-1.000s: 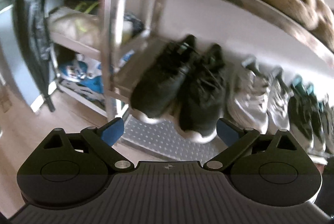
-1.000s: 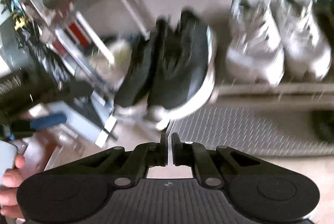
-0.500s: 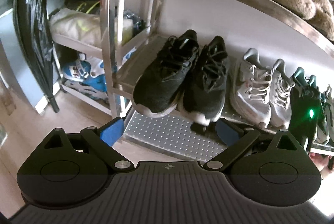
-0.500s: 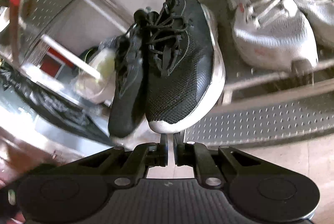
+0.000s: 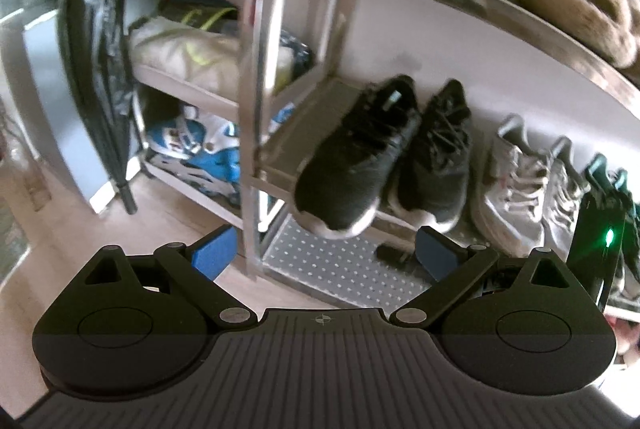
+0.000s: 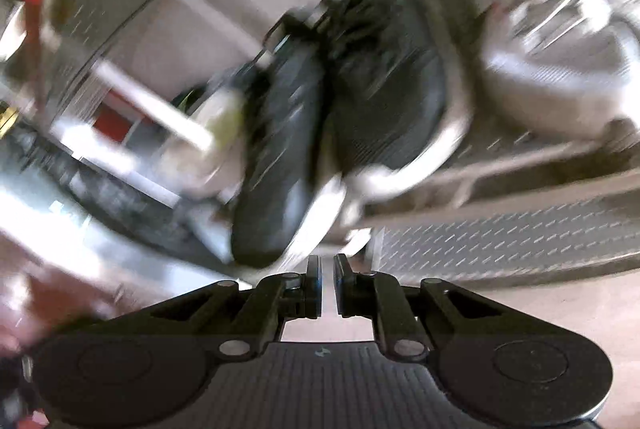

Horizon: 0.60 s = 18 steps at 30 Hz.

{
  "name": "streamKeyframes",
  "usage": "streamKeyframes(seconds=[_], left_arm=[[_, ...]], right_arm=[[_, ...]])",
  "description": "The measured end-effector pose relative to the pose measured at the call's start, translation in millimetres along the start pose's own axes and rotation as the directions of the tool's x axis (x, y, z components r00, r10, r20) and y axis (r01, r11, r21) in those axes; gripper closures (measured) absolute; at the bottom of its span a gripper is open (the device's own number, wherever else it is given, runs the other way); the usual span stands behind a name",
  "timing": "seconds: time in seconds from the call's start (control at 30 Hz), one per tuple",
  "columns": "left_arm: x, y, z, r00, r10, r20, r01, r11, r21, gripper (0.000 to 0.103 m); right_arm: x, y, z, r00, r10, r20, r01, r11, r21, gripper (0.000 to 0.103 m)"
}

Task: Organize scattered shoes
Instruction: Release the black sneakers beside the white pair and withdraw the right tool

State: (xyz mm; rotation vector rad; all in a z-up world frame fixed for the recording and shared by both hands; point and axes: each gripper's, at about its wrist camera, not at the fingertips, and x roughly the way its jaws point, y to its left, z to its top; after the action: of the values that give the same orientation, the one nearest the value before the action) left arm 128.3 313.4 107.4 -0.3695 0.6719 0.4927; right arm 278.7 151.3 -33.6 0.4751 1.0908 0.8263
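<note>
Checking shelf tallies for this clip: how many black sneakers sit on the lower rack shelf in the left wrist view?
2. The left black sneaker sits at the shelf's left end, toe overhanging the front edge. The right black sneaker is right beside it, next to the white sneakers. Dark shoes further right are partly hidden.

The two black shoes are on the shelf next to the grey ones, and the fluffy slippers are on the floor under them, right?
Not quite. The fluffy slippers sit on the shelf above, not on the floor; the left wrist view shows it. The rest holds: the two black shoes are on the shelf next to the grey ones.
</note>
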Motion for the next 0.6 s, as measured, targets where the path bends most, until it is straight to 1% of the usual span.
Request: streamKeyframes(seconds=[0.1, 0.2, 0.27, 0.37, 0.43, 0.53, 0.6], left_arm=[[-3.1, 7.8, 1.8, 1.0, 0.017, 0.018, -0.016, 1.0, -0.024, 0.004], [-4.9, 14.3, 3.5, 0.999, 0.036, 0.029, -0.035, 0.999, -0.038, 0.004], [-5.1, 19.0, 4.4, 0.999, 0.046, 0.03, -0.044, 0.998, -0.046, 0.004], [-4.8, 22.9, 5.4, 0.998, 0.048, 0.026, -0.047, 0.998, -0.049, 0.004], [-4.2, 24.3, 5.8, 0.999, 0.049, 0.024, -0.047, 0.998, -0.048, 0.004], [-2.9, 24.3, 6.5, 0.999, 0.041, 0.019, -0.041, 0.998, -0.044, 0.004], [-2.6, 23.7, 6.9, 0.999, 0.034, 0.017, -0.034, 0.999, -0.041, 0.004]], right_arm=[[19.1, 13.0, -4.0, 0.994, 0.081, -0.068, -0.081, 0.997, 0.003, 0.09], [35.5, 21.9, 2.1, 0.992, 0.097, -0.085, -0.097, 0.995, 0.011, 0.09], [46.9, 26.0, 6.3, 0.992, 0.092, -0.082, -0.09, 0.996, 0.028, 0.09], [53.8, 29.2, 12.9, 0.998, 0.059, -0.037, -0.056, 0.997, 0.056, 0.091], [55.7, 30.1, 18.8, 0.999, 0.051, -0.01, -0.05, 0.996, 0.074, 0.093], [58.6, 34.5, 29.4, 0.999, -0.013, 0.04, 0.011, 0.998, 0.056, 0.093], [59.3, 27.8, 37.4, 0.998, -0.023, 0.066, 0.016, 0.994, 0.105, 0.093]])
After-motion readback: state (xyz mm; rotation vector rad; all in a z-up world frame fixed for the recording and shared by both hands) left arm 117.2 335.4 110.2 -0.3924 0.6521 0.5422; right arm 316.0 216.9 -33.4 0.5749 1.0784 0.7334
